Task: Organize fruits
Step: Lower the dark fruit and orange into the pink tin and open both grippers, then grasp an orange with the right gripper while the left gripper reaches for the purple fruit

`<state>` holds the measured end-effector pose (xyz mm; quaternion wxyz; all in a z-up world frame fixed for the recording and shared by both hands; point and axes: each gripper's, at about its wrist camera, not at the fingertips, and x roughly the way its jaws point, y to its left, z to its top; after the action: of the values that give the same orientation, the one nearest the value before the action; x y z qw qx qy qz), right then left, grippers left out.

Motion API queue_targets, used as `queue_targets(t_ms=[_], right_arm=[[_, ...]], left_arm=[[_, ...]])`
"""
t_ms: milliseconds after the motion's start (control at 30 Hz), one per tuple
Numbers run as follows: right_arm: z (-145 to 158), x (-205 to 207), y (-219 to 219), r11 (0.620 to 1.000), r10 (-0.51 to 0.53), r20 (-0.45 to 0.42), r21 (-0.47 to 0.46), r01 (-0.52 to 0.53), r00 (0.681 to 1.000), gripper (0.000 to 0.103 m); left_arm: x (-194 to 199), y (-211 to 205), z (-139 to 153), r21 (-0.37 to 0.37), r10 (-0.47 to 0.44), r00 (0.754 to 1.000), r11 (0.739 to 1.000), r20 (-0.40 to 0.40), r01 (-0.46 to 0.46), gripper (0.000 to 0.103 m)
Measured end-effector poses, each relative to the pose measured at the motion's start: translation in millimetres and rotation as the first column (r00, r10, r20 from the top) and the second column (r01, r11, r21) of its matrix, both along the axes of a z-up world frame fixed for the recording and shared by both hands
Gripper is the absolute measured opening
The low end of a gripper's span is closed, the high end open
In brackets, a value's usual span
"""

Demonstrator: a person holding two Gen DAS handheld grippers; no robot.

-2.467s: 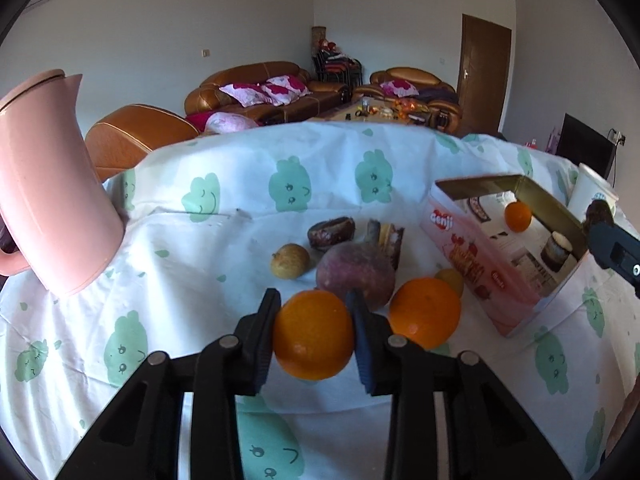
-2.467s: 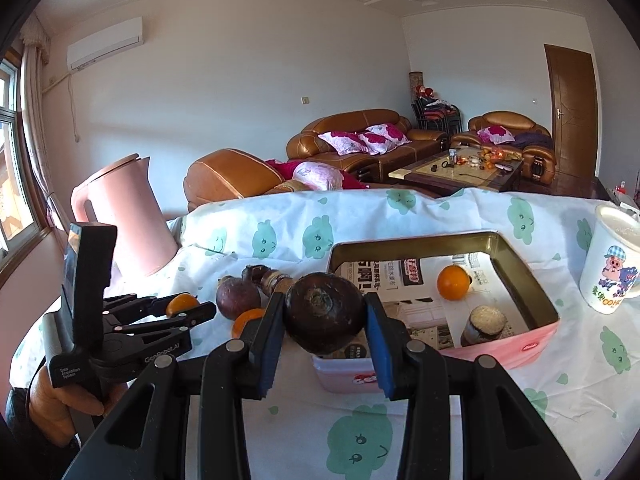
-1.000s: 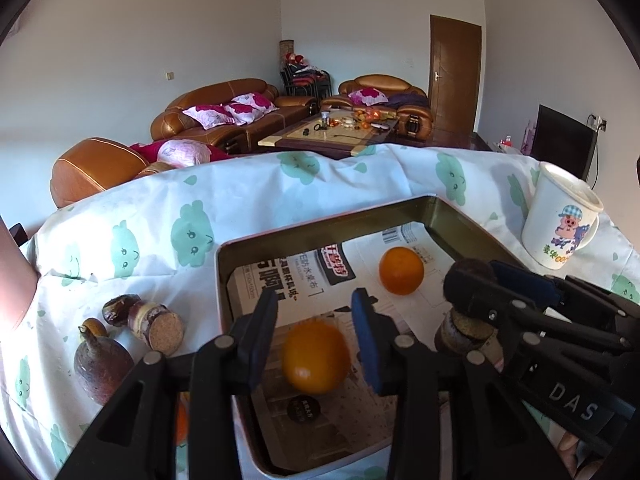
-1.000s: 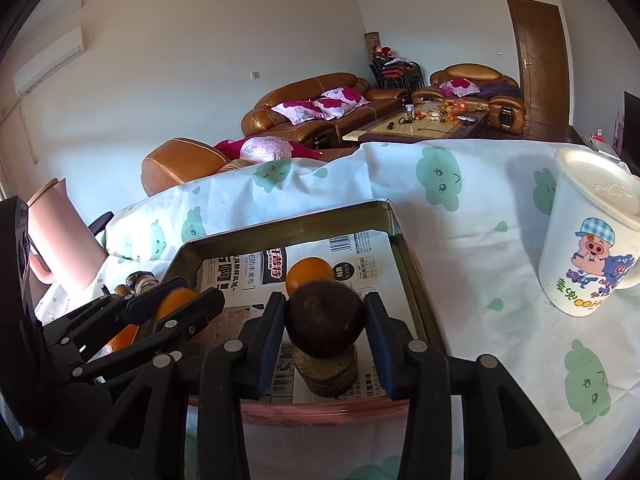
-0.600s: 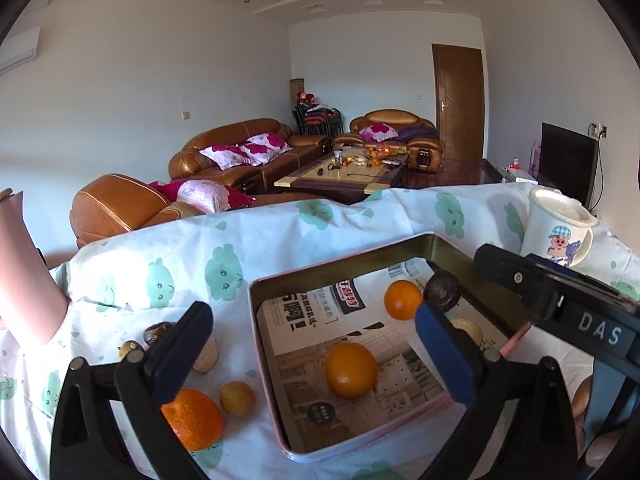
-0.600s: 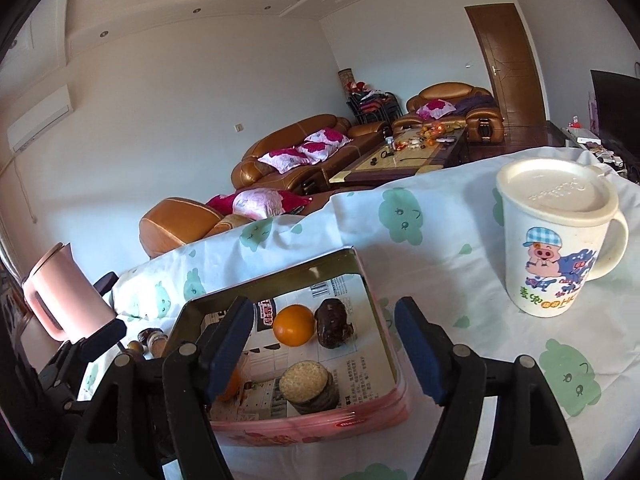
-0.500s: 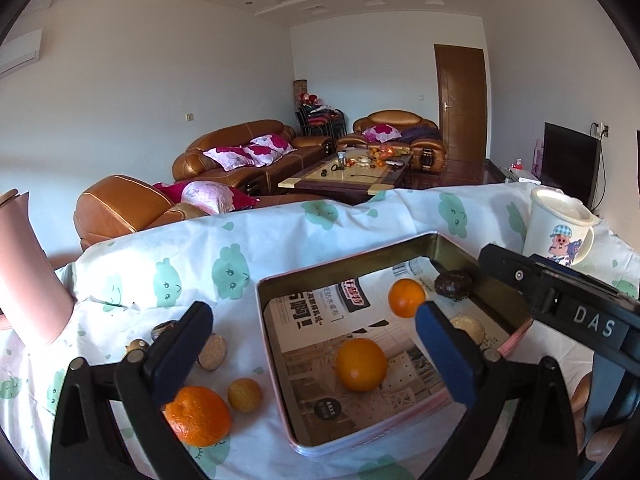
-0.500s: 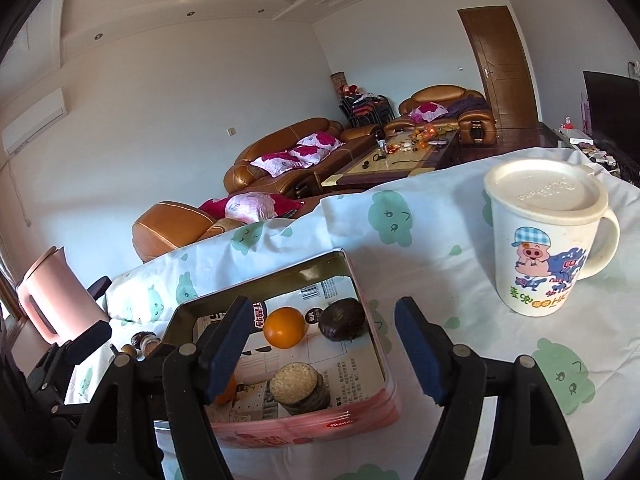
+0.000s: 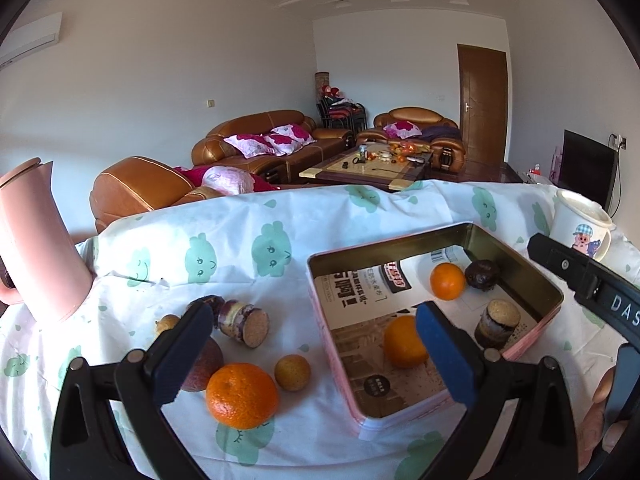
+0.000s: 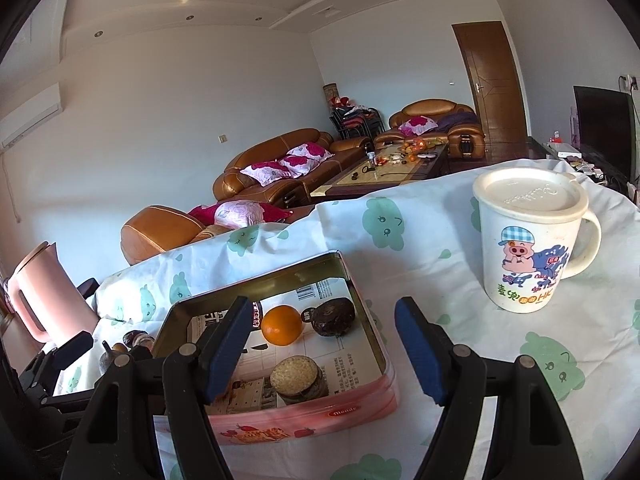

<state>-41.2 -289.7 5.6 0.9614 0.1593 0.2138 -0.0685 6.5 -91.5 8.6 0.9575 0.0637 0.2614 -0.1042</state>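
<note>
Both fruits have left the jaws since a second ago, and both grippers have pulled back from the tin. On the cloth at left, beside the pink jug (image 9: 34, 240), lie a big orange (image 9: 242, 395), a small yellow fruit (image 9: 292, 372) and dark fruits. Released and empty, the left gripper (image 9: 312, 356) hangs above them. Inside the tin (image 9: 516, 268) sit two oranges, a dark fruit (image 10: 333, 316) and a cut one. Spread wide, the right gripper (image 10: 322, 350) holds nothing. A lidded mug (image 10: 528, 240) stands far right.

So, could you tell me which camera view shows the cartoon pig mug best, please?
The right wrist view: the mug stands whole and close, lid, handle and picture clear. The left wrist view shows it small at the right edge, its base hidden behind the right gripper.
</note>
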Motion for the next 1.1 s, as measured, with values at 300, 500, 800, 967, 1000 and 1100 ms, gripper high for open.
queue_targets(t_ms=[300, 500, 800, 967, 1000, 1100], right_arm=[[4.5, -13.1, 9.6, 0.997, -0.055, 0.023, -0.044, 0.056, 0.998, 0.074], [5.1, -23.0, 22.3, 0.996, -0.069, 0.02, -0.051, 0.07, 0.997, 0.074], [6.0, -28.0, 83.2, 0.993, 0.047, -0.003, -0.11, -0.047, 0.999, 0.074], [3.3, -23.3, 134.3, 0.974, 0.173, -0.029, -0.142, -0.175, 0.985, 0.074], [2.2, -21.0, 145.5, 0.968, 0.198, -0.043, -0.15, -0.202, 0.979, 0.074], [-1.8, -14.4, 175.7, 0.946, 0.276, -0.076, -0.155, -0.285, 0.958, 0.074]], left_arm=[[-0.7, 28.0, -0.3, -0.009, 0.022, 1.0, 1.0, 0.0, -0.022, 0.103], [4.2, 57.9, -1.9, -0.015, 0.052, 0.998, 0.998, -0.019, -0.053, 0.103], [23.1, 132.3, 1.8, -0.046, 0.194, 0.98, 0.98, -0.042, -0.196, 0.103], [35.8, 178.0, -1.4, -0.075, 0.309, 0.947, 0.946, -0.092, -0.316, 0.103], [36.5, 184.7, -2.4, -0.08, 0.322, 0.941, 0.94, -0.099, -0.33, 0.103], [39.1, 195.9, -3.7, -0.062, 0.357, 0.928, 0.929, -0.103, -0.365, 0.103]])
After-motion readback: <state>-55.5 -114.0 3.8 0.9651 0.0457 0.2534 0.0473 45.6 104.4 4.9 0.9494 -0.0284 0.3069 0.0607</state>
